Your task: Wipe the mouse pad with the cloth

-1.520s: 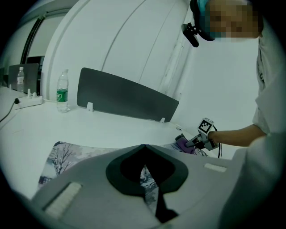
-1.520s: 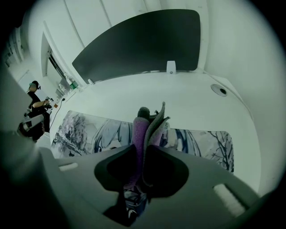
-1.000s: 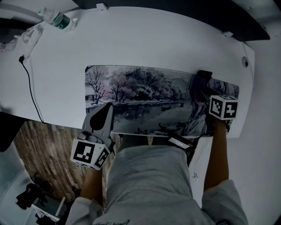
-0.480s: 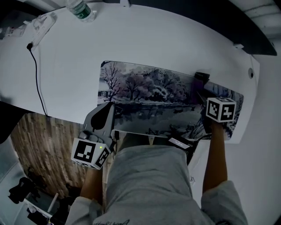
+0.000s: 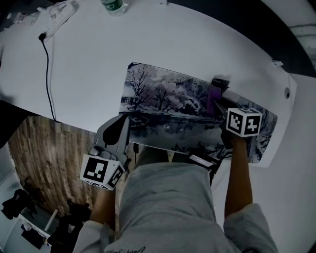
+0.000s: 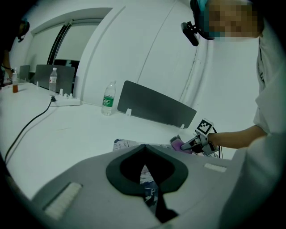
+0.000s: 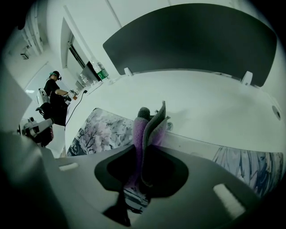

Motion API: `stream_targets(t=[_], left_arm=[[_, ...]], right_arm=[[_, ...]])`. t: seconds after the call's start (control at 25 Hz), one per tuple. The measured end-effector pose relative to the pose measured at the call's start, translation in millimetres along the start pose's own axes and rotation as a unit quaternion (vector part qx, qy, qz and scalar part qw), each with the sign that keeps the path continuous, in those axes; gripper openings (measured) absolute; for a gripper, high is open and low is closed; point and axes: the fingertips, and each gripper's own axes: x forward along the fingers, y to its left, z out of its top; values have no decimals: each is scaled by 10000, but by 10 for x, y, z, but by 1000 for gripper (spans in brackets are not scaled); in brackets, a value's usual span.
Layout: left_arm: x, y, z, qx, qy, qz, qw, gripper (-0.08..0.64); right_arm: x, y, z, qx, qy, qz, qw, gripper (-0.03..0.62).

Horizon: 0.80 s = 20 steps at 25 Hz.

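The mouse pad (image 5: pixel 173 106), printed with a grey landscape of trees, lies across the white table (image 5: pixel 98 54) along its near edge. My right gripper (image 5: pixel 220 106) is shut on a folded purple and grey cloth (image 5: pixel 216 93) and holds it down on the pad's far edge, right of the middle. In the right gripper view the cloth (image 7: pixel 149 127) sticks out upright between the jaws over the pad (image 7: pixel 107 129). My left gripper (image 5: pixel 123 120) is shut, its tips over the pad's near-left corner; the pad (image 6: pixel 127 145) shows just beyond them.
A water bottle (image 5: pixel 113 5) and a power strip with a black cable (image 5: pixel 48 64) are at the far left. A dark divider panel (image 7: pixel 192 40) runs along the table's far side. Wooden floor (image 5: pixel 44 158) lies beyond the near-left table edge. A person (image 7: pixel 56 87) sits far off.
My right gripper has slid the cloth leftward along the pad's far edge. The left gripper now sits nearer the pad's left edge. The head view has shifted left over the table.
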Motion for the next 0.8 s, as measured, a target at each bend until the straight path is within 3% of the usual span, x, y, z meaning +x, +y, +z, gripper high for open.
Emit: stream_targets(t=[0.8], left_arm=[[-492,489,-200,-370,-100,649,9972,18]], right_arm=[[635,1165,453,-507,60,939,9943,91]])
